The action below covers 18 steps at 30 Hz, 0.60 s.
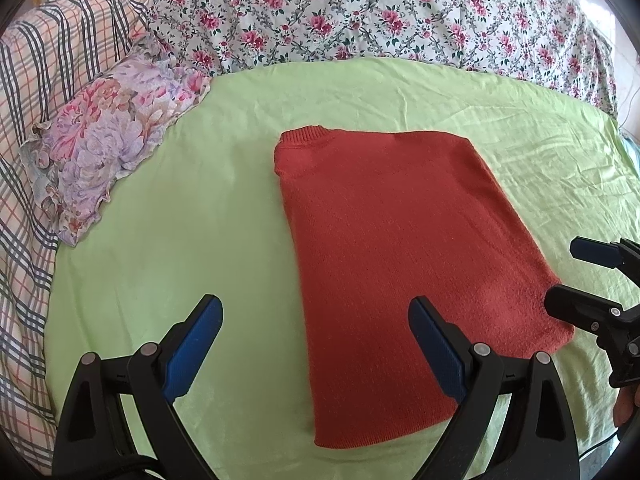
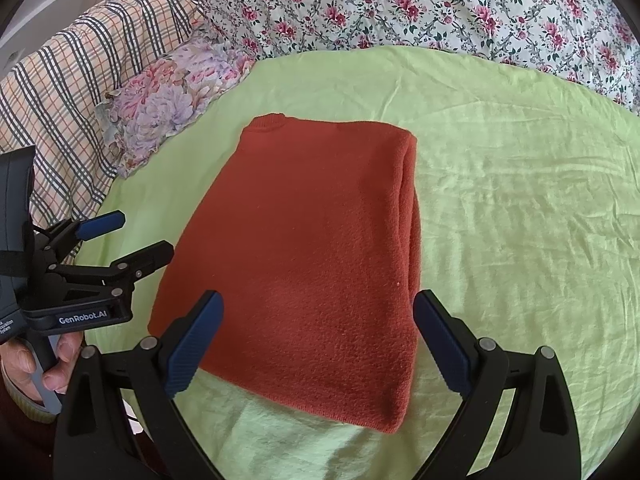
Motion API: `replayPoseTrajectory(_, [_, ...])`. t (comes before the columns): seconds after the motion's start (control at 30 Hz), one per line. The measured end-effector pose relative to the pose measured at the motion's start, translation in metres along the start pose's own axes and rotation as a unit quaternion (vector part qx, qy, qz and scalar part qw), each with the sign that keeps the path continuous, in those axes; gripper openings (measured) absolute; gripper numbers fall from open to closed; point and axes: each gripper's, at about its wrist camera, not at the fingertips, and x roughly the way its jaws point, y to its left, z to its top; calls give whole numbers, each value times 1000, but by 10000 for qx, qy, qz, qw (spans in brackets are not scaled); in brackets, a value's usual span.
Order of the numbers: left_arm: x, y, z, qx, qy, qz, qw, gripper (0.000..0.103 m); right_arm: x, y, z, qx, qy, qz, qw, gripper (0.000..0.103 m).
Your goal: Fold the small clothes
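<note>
Bedding fills both views: a green sheet (image 1: 200, 200) spread flat, a floral quilt (image 1: 360, 12) bunched along its far edge, a checked blanket (image 1: 48, 80) heaped at the far left, and a frilled floral pillow (image 1: 104, 132) lying on the sheet's far-left corner.

In the middle of the sheet lies the sweater (image 1: 384, 240), a rust-red knit already folded lengthwise into a long, narrow panel. Its ribbed collar (image 1: 304, 136) points to the far side and its hem lies near. In the right wrist view the right long edge shows stacked layers, so the sides look tucked in. No sleeve is visible.

The left gripper (image 1: 316, 344) hovers over the near-left hem, jaws spread wide and empty. The right gripper (image 2: 316, 340) hangs over the near-right hem, likewise wide and holding nothing. Neither touches the knit, as far as I can tell. A hand (image 2: 36, 364) grips the left tool's handle at the near left of the right wrist view.

The lengthwise fold looks done; the crosswise fold appears to be in hand. The next move likely calls for each gripper to drop to its hem corner, pinch every layer together, then carry the hem up and over toward the collar, keeping both corners level so the thick knit does not skew or slip apart.
</note>
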Motion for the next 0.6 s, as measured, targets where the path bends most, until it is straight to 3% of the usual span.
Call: replayPoseTrajectory(0.6, [2, 0, -5, -76, 48, 177, 9998, 94, 14, -4, -5, 134, 59, 36, 9999, 96])
